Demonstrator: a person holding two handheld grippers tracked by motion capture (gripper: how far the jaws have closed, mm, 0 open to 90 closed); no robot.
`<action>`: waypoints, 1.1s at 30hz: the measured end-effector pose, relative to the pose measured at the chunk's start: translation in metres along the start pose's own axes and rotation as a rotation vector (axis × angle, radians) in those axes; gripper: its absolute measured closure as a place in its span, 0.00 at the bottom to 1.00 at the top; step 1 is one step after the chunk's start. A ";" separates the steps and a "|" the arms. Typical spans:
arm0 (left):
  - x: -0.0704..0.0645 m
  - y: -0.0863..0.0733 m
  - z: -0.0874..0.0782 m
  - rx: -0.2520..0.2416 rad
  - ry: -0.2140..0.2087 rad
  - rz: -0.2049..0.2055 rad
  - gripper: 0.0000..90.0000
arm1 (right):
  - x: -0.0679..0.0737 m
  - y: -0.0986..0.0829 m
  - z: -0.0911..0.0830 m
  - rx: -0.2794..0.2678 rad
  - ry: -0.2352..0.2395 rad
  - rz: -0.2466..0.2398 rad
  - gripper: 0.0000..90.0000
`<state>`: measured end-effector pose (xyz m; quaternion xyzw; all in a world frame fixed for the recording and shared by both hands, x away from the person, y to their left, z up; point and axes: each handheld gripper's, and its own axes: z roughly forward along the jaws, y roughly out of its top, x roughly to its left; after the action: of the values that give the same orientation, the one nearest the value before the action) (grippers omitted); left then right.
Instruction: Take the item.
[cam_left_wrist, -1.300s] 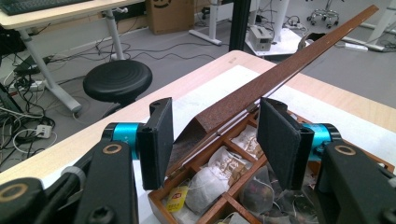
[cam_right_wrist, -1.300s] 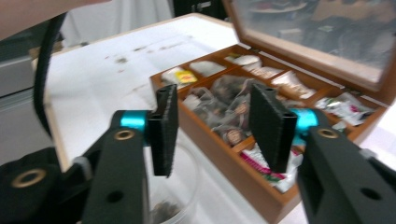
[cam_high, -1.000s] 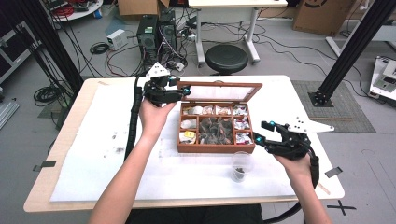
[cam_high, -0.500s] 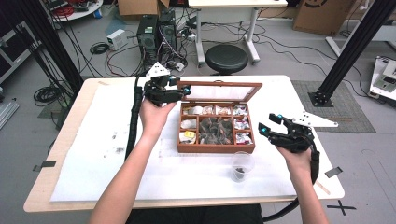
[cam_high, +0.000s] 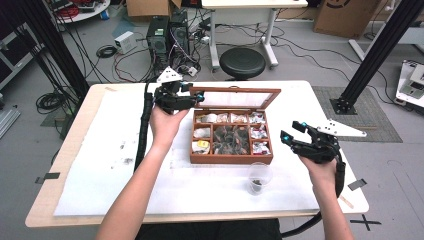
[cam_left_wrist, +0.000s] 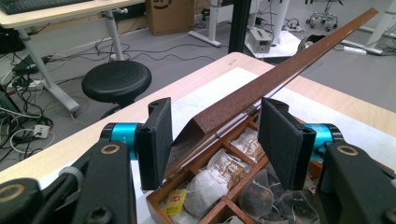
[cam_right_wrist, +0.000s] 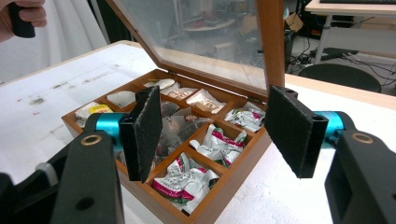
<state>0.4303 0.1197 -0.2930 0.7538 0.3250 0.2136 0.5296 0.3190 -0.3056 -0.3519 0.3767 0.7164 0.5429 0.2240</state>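
While the left gripper's (cam_high: 196, 96) fingers gape at the lid (cam_left_wrist: 261, 86), the right gripper's (cam_high: 292, 132) fingers spread wide, empty.

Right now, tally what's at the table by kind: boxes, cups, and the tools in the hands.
wooden tea box: 1
clear cup: 1
tools: 2, the left tool and the right tool
Total: 4

Overhead view above table; both tool views close, sharing tea box (cam_high: 231, 137).
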 end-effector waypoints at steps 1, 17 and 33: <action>0.000 0.000 0.000 0.000 0.000 0.001 0.50 | 0.000 0.000 0.000 0.001 -0.002 0.002 0.42; 0.000 0.000 0.000 -0.001 0.001 0.000 0.50 | -0.001 -0.001 0.000 0.002 -0.003 0.004 0.41; 0.000 0.000 0.000 0.002 0.003 0.002 0.50 | -0.002 -0.002 0.001 0.000 -0.008 0.006 0.41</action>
<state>0.4303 0.1193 -0.2930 0.7544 0.3250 0.2148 0.5283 0.3202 -0.3066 -0.3540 0.3811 0.7144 0.5420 0.2248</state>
